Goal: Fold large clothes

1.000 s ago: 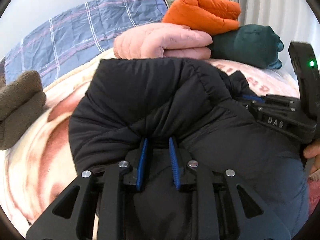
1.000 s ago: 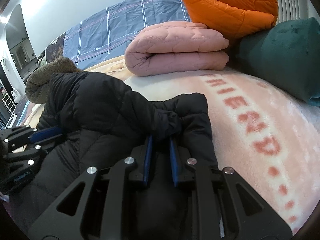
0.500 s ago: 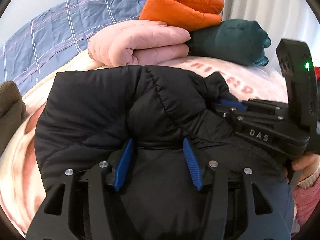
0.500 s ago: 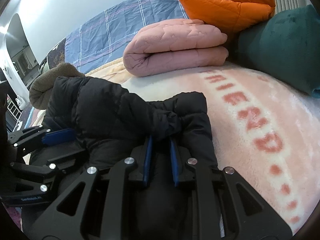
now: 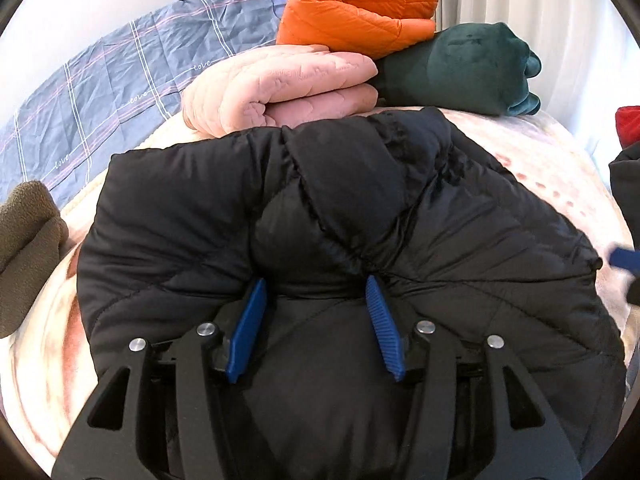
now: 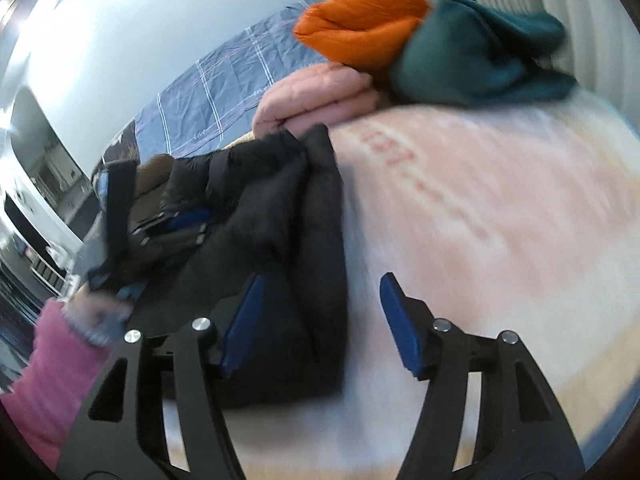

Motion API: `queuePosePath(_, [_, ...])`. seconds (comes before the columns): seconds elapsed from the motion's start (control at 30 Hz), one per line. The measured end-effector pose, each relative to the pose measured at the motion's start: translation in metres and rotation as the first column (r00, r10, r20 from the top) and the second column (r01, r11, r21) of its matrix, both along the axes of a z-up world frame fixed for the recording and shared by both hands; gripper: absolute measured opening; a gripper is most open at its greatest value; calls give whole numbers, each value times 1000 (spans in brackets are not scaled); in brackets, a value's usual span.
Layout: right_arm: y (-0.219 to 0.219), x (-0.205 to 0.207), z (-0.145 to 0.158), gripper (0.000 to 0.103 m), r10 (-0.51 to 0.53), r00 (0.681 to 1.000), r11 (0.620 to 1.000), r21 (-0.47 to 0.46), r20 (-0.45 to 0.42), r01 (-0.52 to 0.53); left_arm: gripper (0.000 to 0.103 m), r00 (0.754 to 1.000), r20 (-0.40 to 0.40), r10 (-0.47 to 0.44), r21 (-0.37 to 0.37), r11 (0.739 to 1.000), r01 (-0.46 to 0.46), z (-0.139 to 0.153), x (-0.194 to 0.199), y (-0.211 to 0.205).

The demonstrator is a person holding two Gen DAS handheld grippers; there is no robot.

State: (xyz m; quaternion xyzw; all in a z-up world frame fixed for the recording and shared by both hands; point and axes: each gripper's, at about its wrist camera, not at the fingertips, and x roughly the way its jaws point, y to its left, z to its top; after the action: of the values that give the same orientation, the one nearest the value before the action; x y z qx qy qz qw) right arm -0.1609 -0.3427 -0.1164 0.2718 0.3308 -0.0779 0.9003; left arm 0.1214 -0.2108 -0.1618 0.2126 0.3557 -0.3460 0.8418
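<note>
A black puffer jacket [image 5: 360,208] lies folded in a bulky bundle on the pink blanket [image 5: 48,344]. My left gripper [image 5: 316,292] is open, its blue pads spread wide, resting on the jacket's near side. In the right wrist view, which is motion-blurred, the jacket [image 6: 288,232] lies to the left on the blanket [image 6: 480,208]. My right gripper [image 6: 320,288] is open and empty, pulled back from the jacket's right edge. The left gripper [image 6: 176,220] shows on the jacket there.
Folded pink [image 5: 280,88], orange [image 5: 356,8] and dark green [image 5: 460,68] garments are stacked at the back. A blue plaid sheet [image 5: 100,92] lies behind. An olive fleece [image 5: 24,252] sits at left. A pink-sleeved arm [image 6: 56,360] is at lower left.
Both grippers have opened and let go of the black jacket, which now lies on the blanket. The right gripper has drawn back to the right, blurring its view.
</note>
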Motion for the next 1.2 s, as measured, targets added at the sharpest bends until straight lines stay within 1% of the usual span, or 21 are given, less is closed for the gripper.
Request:
queuePosePath(0.1, [0, -25, -10, 66, 12, 1000, 986, 167, -2, -12, 53, 1000, 3, -1, -5, 1000, 1, 0, -3, 2])
queuePosePath(0.13, [1, -30, -15, 68, 18, 1000, 973, 232, -5, -16, 53, 1000, 4, 0, -6, 1000, 0, 0, -3, 1])
queuePosePath(0.17, [3, -31, -18, 69, 24, 1000, 960, 279, -8, -21, 53, 1000, 5, 1, -8, 1000, -1, 1, -4, 2])
queuePosePath(0.2, [6, -30, -24, 72, 43, 999, 940, 340, -15, -35, 53, 1000, 7, 2, -8, 1000, -2, 1, -4, 2])
queuePosePath(0.27, [13, -25, -32, 74, 78, 997, 910, 411, -23, -62, 53, 1000, 13, 5, -7, 1000, -5, 1, -6, 3])
queuePosePath(0.33, [20, -16, -39, 83, 96, 995, 890, 450, -37, -69, 53, 1000, 21, 8, -3, 1000, -8, 1, -9, 3])
queuePosePath(0.4, [21, -8, -48, 86, 77, 996, 877, 479, -55, -41, 53, 999, 30, 11, 3, 1000, -11, 1, -10, 3])
queuePosePath(0.47, [18, 0, -56, 88, 19, 998, 850, 526, -54, 12, 53, 999, 34, 12, 5, 1000, -12, 1, -11, 3])
queuePosePath(0.57, [10, 9, -57, 92, -63, 998, 815, 576, -14, 59, 53, 999, 33, 12, 5, 1000, -12, 1, -11, 3])
queuePosePath(0.6, [8, 13, -59, 94, -78, 997, 805, 589, -13, 71, 53, 999, 33, 12, 4, 1000, -12, 1, -11, 3])
queuePosePath(0.67, [9, 25, -63, 95, -93, 995, 805, 586, -32, 94, 53, 999, 33, 12, 3, 1000, -12, 1, -11, 3])
queuePosePath(0.83, [19, 47, -58, 97, -98, 995, 838, 537, -23, 95, 53, 999, 32, 12, 1, 1000, -12, 1, -10, 2])
queuePosePath(0.9, [22, 54, -56, 95, -94, 995, 847, 523, -24, 92, 53, 999, 31, 12, -4, 1000, -12, 1, -10, 3])
queuePosePath(0.97, [25, 59, -54, 89, -95, 995, 865, 494, -22, 94, 53, 999, 30, 12, -7, 1000, -12, 1, -10, 3])
queuePosePath(1.0, [25, 60, -53, 79, -98, 995, 871, 482, -27, 99, 53, 1000, 29, 12, -9, 1000, -11, 1, -10, 3])
queuePosePath(1.03, [26, 62, -54, 72, -100, 994, 881, 461, -38, 106, 53, 1000, 29, 12, -11, 1000, -12, 1, -10, 3])
queuePosePath(1.07, [27, 62, -55, 68, -96, 994, 886, 450, -45, 107, 53, 999, 30, 12, -12, 1000, -11, 1, -10, 3])
queuePosePath(1.1, [27, 62, -56, 62, -96, 994, 890, 442, -49, 107, 53, 999, 34, 11, -11, 1000, -11, 1, -11, 3])
queuePosePath(1.13, [29, 62, -56, 59, -92, 994, 899, 425, -51, 105, 53, 999, 37, 11, -10, 1000, -10, 1, -12, 3])
queuePosePath(1.2, [34, 62, -55, 57, -86, 995, 917, 387, -55, 100, 54, 999, 48, 9, -8, 1000, -8, 1, -13, 2])
